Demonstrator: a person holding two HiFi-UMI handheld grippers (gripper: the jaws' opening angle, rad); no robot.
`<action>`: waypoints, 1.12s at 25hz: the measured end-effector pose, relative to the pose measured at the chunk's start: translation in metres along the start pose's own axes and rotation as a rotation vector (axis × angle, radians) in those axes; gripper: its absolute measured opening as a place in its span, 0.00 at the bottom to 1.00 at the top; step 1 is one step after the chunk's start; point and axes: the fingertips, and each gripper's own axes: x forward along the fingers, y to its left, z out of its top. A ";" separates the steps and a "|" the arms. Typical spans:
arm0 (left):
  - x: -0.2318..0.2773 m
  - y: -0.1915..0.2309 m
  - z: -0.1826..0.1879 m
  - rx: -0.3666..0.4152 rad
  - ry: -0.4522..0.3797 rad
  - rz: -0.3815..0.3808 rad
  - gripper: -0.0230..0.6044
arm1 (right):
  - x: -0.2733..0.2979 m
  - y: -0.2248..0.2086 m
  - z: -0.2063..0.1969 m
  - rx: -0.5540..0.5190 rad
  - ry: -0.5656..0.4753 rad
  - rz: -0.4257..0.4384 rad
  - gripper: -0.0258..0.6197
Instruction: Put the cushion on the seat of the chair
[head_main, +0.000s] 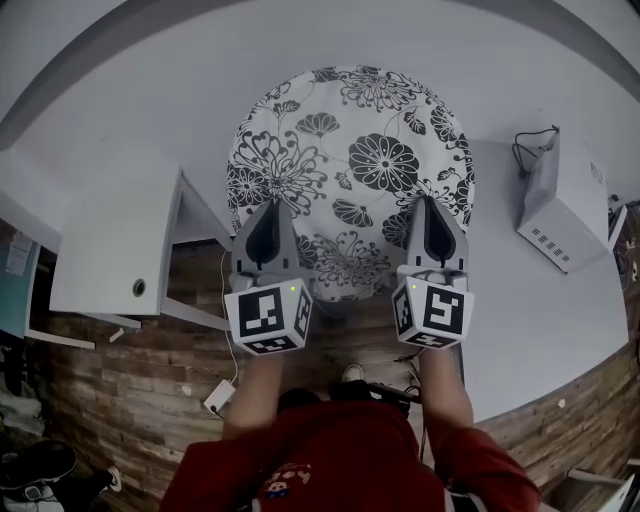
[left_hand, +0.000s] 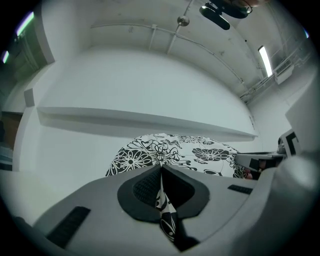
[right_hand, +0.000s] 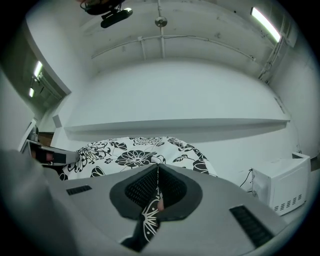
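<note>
The round cushion (head_main: 350, 150), white with black flower print, is held up in front of me by its near edge. My left gripper (head_main: 270, 208) is shut on the near-left rim, and a fold of the printed cloth is pinched between its pads (left_hand: 161, 169). My right gripper (head_main: 428, 203) is shut on the near-right rim, with cloth pinched the same way (right_hand: 158, 169). The cushion (left_hand: 170, 150) spreads out beyond the jaws in the left gripper view, and the cushion (right_hand: 130, 150) does so in the right gripper view too. No chair shows in any view.
A white box (head_main: 562, 205) with vent slots and a black cable stands on the pale surface at the right. A white desk (head_main: 115, 245) with a round hole stands at the left. Wooden floor (head_main: 130, 400) with a small white adapter (head_main: 218, 398) lies below me.
</note>
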 end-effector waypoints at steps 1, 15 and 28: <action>0.000 -0.001 0.000 0.001 0.002 0.001 0.08 | 0.000 -0.001 0.000 0.002 0.001 0.002 0.08; 0.002 0.002 -0.001 -0.024 0.007 -0.018 0.08 | 0.000 0.001 0.004 -0.041 0.016 -0.011 0.08; 0.000 0.001 0.000 -0.044 0.001 -0.017 0.08 | -0.001 0.001 0.003 -0.056 0.032 -0.014 0.08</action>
